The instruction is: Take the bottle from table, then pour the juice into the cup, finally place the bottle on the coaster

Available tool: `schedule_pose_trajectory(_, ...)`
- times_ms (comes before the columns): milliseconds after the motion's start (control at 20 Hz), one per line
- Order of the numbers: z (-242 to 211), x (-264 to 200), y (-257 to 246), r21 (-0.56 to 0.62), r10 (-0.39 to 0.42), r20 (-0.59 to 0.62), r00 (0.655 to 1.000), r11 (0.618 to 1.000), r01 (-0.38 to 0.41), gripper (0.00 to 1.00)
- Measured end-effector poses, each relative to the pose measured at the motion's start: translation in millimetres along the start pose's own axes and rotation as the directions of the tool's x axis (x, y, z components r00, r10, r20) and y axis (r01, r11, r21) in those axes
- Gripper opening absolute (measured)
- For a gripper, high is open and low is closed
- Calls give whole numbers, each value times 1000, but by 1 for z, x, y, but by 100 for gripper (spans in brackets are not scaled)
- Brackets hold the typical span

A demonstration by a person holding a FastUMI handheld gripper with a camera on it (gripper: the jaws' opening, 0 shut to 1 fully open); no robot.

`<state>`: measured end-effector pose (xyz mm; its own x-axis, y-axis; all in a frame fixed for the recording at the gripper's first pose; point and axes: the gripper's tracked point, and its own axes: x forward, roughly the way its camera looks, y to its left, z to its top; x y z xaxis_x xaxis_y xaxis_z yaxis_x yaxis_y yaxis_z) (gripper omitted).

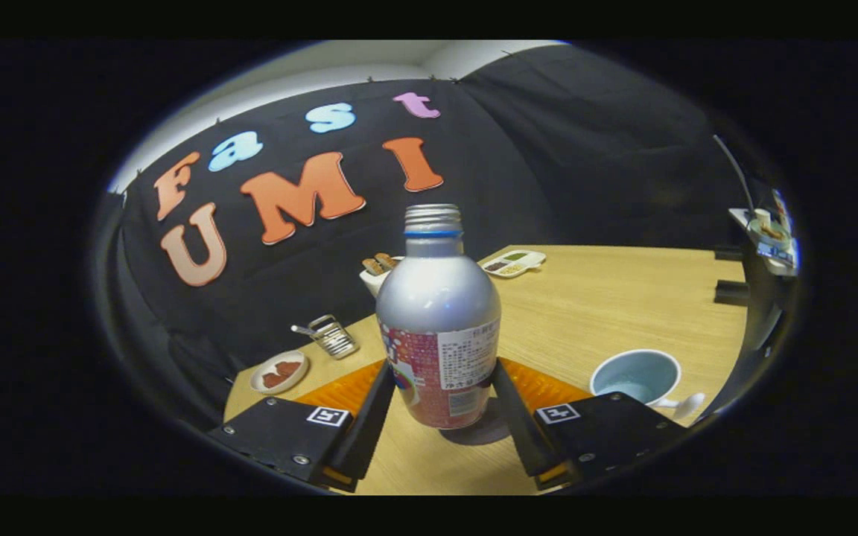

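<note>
- Gripper (440, 387): we see both fingers pressed vs the bottle's (438, 320) lower sides, grasping it.
- Bottle upright, cap off, base at or just above the tabletop (608, 305), shadow under it.
- Orange coaster (548, 387) just behind bottle.
- Cup (637, 376) to the right, near right finger.

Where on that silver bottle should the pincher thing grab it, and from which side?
Probably around the labelled lower body of the bottle, coming in level from the near side, as the gripper is now. The bottle stands upright, its straight wall is there, and the shoulder narrows to a slim, uncapped neck. The fingers flank the label; whether they press it, I cannot tell.
</note>
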<state>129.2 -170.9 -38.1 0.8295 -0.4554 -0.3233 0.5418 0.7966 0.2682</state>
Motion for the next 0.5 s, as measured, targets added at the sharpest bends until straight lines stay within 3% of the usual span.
schedule_pose_trajectory(500,-33,25,1,-291,-101,59,993,950,113,77)
